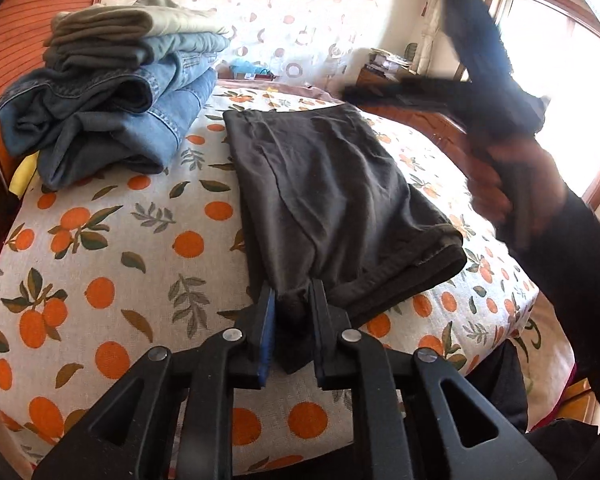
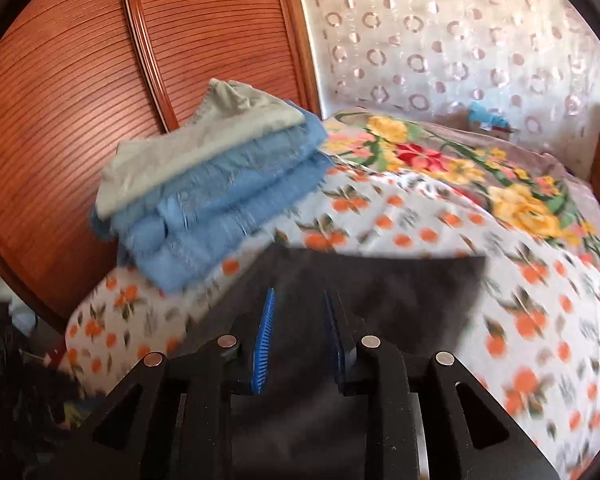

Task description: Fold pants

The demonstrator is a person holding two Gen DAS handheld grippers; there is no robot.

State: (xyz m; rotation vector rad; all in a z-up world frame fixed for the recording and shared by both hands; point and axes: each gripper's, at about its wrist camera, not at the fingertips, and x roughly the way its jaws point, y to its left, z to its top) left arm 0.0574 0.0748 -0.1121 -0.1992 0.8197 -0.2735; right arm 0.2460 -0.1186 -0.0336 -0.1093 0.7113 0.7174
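Dark grey-brown pants (image 1: 332, 196) lie folded on the orange-print bedsheet (image 1: 112, 248). My left gripper (image 1: 292, 300) is shut on the near corner of the pants, with fabric pinched between its blue pads. My right gripper (image 2: 298, 320) is open and empty, held above the pants (image 2: 380, 292), which look blurred in the right wrist view. In the left wrist view the right gripper (image 1: 476, 40) is raised at the upper right in the person's hand.
A stack of folded jeans and pale trousers (image 1: 116, 92) sits at the far left of the bed; it also shows in the right wrist view (image 2: 212, 188). A wooden slatted wardrobe (image 2: 80, 80) stands behind it. A floral blanket (image 2: 480, 176) lies farther back.
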